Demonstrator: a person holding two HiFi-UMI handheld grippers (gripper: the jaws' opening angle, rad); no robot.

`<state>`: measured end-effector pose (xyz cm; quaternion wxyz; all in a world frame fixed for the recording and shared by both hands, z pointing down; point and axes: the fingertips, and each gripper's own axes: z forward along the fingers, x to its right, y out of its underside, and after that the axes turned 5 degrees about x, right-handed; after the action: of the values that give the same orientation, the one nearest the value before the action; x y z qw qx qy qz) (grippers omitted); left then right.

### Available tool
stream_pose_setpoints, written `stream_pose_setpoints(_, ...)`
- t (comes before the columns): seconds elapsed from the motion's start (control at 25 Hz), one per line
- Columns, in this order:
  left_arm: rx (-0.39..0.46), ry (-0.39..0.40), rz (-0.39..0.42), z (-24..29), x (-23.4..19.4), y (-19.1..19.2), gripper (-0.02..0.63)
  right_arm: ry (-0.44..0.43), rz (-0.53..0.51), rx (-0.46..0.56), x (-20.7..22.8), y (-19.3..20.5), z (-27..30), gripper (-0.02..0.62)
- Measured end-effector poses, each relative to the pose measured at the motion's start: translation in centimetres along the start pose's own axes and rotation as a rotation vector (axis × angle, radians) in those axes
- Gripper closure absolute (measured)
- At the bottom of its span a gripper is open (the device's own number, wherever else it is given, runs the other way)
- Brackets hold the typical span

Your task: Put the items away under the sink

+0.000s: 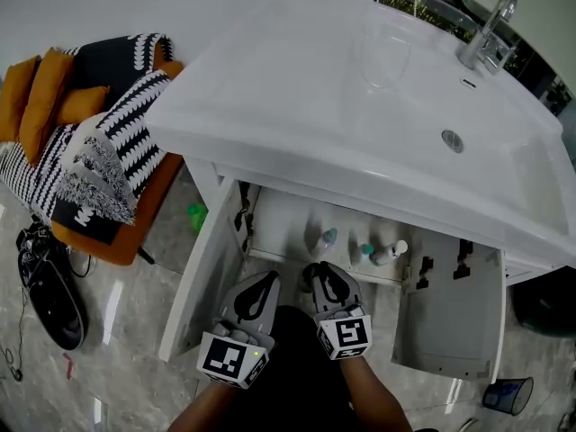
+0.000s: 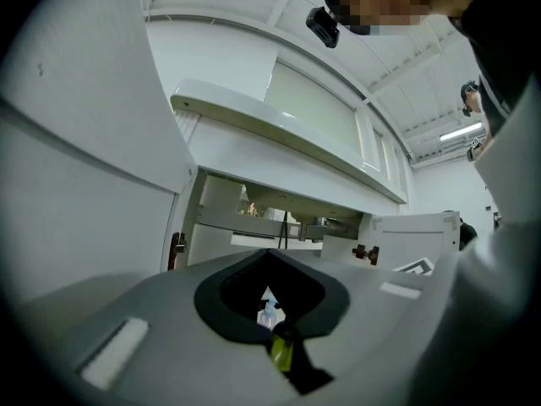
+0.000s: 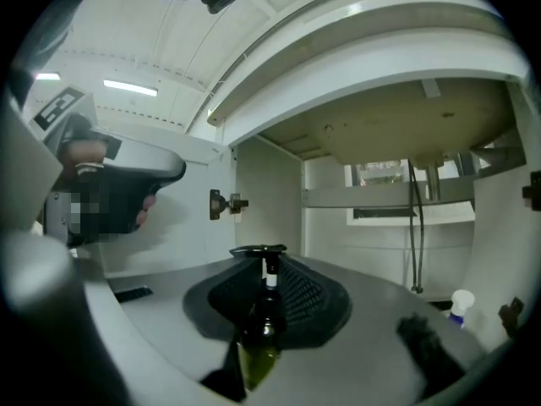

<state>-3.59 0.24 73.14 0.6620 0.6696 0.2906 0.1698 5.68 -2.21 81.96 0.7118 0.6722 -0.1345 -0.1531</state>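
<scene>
Jaws of right gripper [image 3: 260, 256] clamping dark bottle [image 3: 262, 315], white bottles [image 1: 382, 254] inside cabinet [image 1: 448, 318]

The cabinet [image 1: 202, 268] is white, cushions [image 1: 45, 97] orange, throw [image 1: 135, 142] black-and-white striped, bottle [image 3: 258, 328] dark olive.

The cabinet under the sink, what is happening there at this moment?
A person holds a gripper in each hand before the open cabinet under the sink. The right gripper has its fingers shut on a dark bottle, not yet placed inside. The left gripper carries nothing visible. Several bottles already stand inside.
</scene>
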Motion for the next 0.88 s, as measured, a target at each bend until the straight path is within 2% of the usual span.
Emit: stream_pose_setpoints(0.88,-0.019,0.044,-0.020,0.8,0.2,0.9,0.598,-0.008,-0.004,0.016,-0.3,3.6,8.4,0.525)
